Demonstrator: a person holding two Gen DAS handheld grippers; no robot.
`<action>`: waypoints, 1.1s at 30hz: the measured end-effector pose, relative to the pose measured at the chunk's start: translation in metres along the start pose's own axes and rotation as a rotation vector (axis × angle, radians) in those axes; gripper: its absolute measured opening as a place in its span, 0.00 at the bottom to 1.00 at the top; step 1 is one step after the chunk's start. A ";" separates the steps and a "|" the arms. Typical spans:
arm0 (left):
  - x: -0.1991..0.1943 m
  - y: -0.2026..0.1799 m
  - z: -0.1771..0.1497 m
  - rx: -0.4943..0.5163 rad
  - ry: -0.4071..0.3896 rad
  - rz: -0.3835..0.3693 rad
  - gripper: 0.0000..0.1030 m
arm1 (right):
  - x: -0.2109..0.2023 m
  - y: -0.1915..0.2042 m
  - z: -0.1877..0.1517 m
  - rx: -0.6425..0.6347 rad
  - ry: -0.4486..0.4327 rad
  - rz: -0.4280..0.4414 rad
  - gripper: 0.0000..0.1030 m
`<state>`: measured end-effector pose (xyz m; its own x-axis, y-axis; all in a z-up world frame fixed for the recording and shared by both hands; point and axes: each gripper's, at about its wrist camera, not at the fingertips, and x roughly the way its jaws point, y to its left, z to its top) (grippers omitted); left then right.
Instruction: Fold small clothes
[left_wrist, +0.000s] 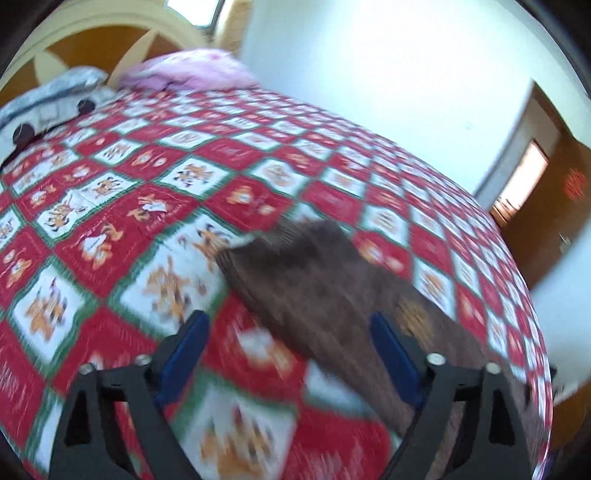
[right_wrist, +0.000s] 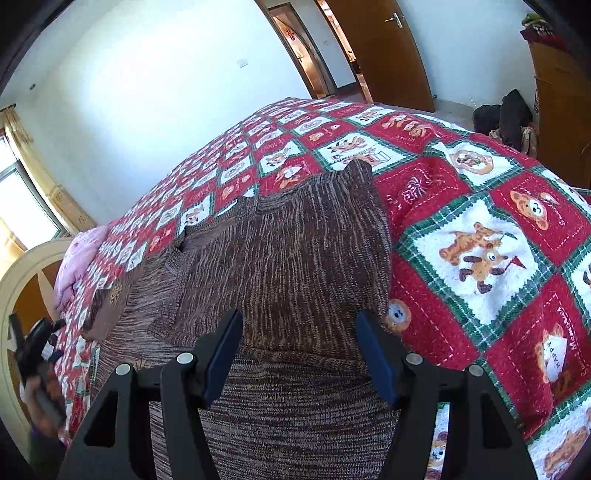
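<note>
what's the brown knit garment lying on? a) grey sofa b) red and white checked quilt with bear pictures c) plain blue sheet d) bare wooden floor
b: the garment lies spread on the checked quilt, its bear squares showing all round it.

one brown knitted garment (right_wrist: 288, 251), one patchwork quilt (right_wrist: 480, 206), two pillows (left_wrist: 192, 70)

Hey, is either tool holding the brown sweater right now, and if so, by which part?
Neither. The left tool and right tool both stand open above the brown sweater, gripping nothing.
</note>
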<state>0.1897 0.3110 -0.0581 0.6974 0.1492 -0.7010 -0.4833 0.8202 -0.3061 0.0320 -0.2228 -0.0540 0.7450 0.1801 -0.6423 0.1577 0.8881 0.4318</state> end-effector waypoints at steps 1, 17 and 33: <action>0.015 0.004 0.006 -0.010 0.011 0.018 0.78 | 0.001 0.001 0.000 -0.003 0.001 0.000 0.63; 0.076 0.024 0.011 -0.095 0.067 -0.019 0.08 | 0.003 -0.002 0.000 0.003 0.009 0.005 0.63; -0.067 -0.176 -0.049 0.494 -0.144 -0.340 0.08 | 0.001 -0.005 0.000 0.019 0.004 0.020 0.63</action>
<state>0.2022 0.1293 0.0115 0.8507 -0.1206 -0.5117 0.0569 0.9887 -0.1385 0.0317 -0.2270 -0.0564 0.7454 0.1997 -0.6360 0.1548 0.8762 0.4565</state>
